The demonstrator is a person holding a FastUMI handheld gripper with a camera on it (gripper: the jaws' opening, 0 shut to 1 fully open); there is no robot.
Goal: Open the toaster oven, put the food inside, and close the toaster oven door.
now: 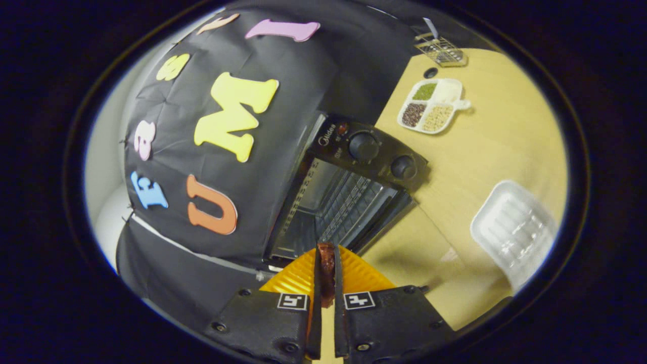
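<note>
Toaster oven [349, 192] stands open just beyond the jaws [327, 255], which pinch dark food [326, 263] above an orange plate [359, 275].

A pale wooden table [505, 136] spreads beyond the jaws under warm light. Black cloth [313, 65] forms the booth wall behind it, with a pale wall [103, 151] showing past the cloth's edge.

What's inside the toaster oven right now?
The toaster oven stands open, with a bare wire rack inside and no food on it. Its lower front is hidden behind the gripper, whose fingers are shut on a dark piece of food.
</note>
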